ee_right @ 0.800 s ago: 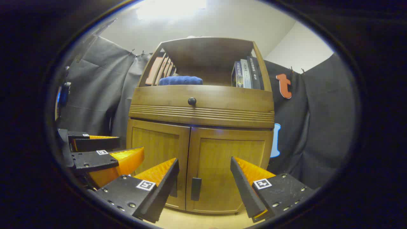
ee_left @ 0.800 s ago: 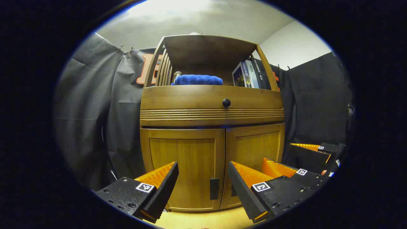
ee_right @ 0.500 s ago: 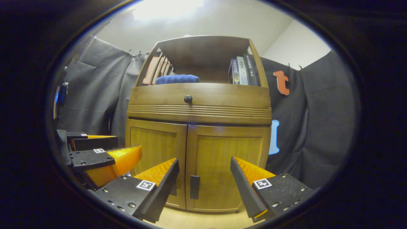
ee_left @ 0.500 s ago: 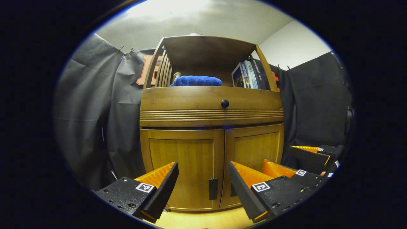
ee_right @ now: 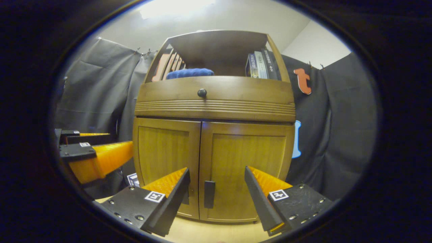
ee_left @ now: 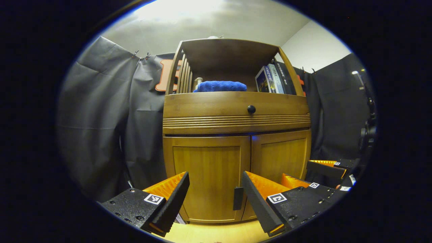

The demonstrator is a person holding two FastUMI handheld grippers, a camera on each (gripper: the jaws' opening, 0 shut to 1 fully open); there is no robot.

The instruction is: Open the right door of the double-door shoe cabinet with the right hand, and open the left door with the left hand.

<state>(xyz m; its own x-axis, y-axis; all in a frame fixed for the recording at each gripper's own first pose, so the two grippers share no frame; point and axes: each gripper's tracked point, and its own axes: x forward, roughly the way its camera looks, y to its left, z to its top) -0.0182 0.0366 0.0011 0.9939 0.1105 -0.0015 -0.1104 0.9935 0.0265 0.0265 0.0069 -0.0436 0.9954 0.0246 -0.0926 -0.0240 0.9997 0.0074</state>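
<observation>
Recording booth, black cloth walls (ee_left: 101, 111), wooden shoe cabinet (ee_right: 212, 104), books (ee_left: 273, 79)

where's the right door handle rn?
In the right gripper view the right door handle sits low on the right door, by the centre seam, between the right tool's open fingers, not yet touched.

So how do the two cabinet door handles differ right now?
In the right gripper view, the right door handle shows whole in the gap between the right gripper fingers, while the left door handle is mostly hidden behind a finger. Both are dark vertical bars on shut doors, ungrasped.
</observation>
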